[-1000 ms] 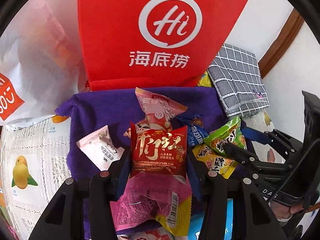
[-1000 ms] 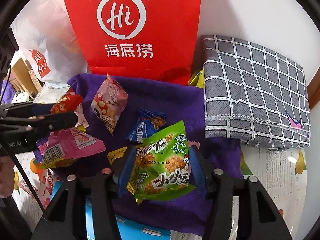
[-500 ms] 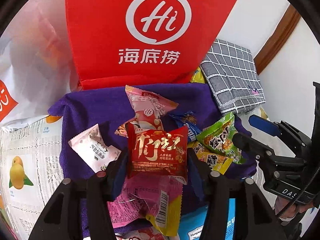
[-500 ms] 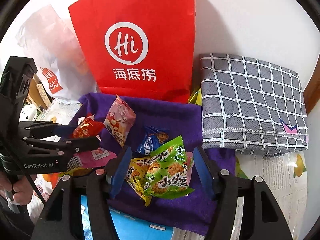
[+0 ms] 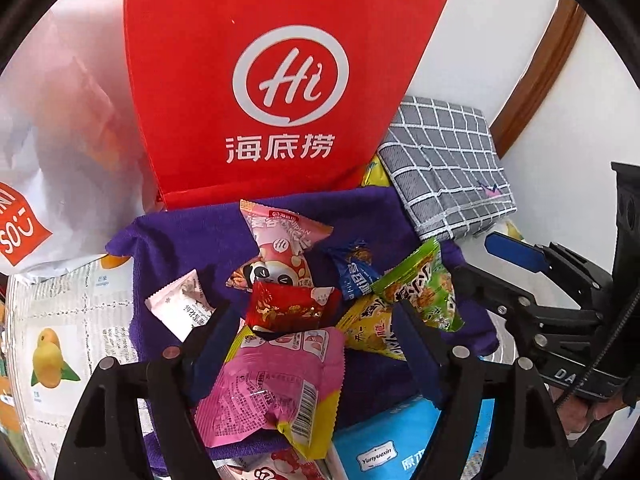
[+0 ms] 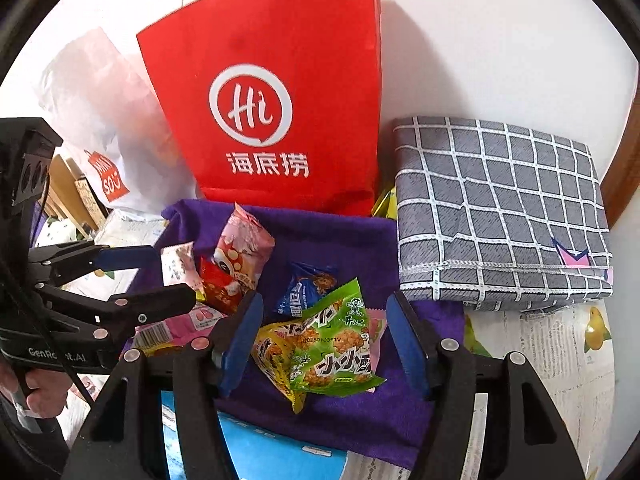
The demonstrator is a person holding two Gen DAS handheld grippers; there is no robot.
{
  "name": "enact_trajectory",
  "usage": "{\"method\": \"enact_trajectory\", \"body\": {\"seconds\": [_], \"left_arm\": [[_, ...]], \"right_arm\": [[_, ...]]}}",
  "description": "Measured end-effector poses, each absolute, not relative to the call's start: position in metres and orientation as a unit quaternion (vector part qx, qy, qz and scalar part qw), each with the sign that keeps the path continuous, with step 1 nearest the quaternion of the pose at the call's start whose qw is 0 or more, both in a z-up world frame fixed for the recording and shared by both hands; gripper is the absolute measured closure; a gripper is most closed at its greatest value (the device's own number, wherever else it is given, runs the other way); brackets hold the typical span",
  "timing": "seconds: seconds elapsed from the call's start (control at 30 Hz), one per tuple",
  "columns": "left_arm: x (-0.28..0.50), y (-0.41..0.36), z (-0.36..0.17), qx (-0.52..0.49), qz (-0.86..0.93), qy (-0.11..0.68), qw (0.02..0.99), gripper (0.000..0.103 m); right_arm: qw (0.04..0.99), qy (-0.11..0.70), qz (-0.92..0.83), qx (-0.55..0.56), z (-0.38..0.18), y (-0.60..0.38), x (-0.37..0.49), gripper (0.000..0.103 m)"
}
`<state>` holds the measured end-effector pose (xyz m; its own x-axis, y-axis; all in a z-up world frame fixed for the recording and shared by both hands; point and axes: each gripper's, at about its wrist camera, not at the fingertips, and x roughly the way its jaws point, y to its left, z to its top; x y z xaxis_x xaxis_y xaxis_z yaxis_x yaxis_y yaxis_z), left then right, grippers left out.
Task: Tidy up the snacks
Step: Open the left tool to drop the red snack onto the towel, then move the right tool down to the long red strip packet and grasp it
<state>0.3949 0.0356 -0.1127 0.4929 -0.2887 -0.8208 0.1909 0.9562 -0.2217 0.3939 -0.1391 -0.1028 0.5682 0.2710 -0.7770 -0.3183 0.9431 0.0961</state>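
Left wrist: left gripper (image 5: 316, 334) jaws opening, red packet (image 5: 290, 307) loose between; right gripper (image 6: 320, 340) spread over green packet (image 6: 336, 350). Lift clear, don't drag pile.

Snack packets (image 5: 294, 308) heaped on a spread cloth (image 5: 192, 232), paper bag (image 5: 280, 80) upright behind the cloth, folded checked fabric (image 6: 500, 216) right of it, tissue pack (image 5: 384, 444) on its front edge.

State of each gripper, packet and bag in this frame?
left gripper: jaws opening, red packet between them, unpressed
right gripper: open over green packet
red packet: lying on pink packet
green packet: lying on yellow packet
red bag: upright
grey checked cloth: folded
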Motion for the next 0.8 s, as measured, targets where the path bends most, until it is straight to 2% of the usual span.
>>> {"method": "enact_trajectory", "body": {"seconds": [0.3, 0.5, 0.7, 0.8], "left_arm": [[0.380, 0.039, -0.092, -0.055, -0.147, 0.467, 0.870, 0.028], [0.358, 0.035, -0.075, -0.043, -0.139, 0.453, 0.879, 0.028], [0.321, 0.051, -0.077, -0.047, -0.125, 0.463, 0.876, 0.028], [0.303, 0.059, -0.079, -0.052, -0.118, 0.467, 0.875, 0.028]], "right_arm": [[0.890, 0.418, 0.181, -0.012, -0.086, -0.132, 0.358, 0.039], [0.880, 0.431, 0.196, -0.034, -0.083, -0.122, 0.311, 0.045], [0.877, 0.430, 0.213, -0.030, -0.081, -0.114, 0.266, 0.045], [0.870, 0.433, 0.235, -0.030, -0.086, -0.103, 0.246, 0.049]]}}
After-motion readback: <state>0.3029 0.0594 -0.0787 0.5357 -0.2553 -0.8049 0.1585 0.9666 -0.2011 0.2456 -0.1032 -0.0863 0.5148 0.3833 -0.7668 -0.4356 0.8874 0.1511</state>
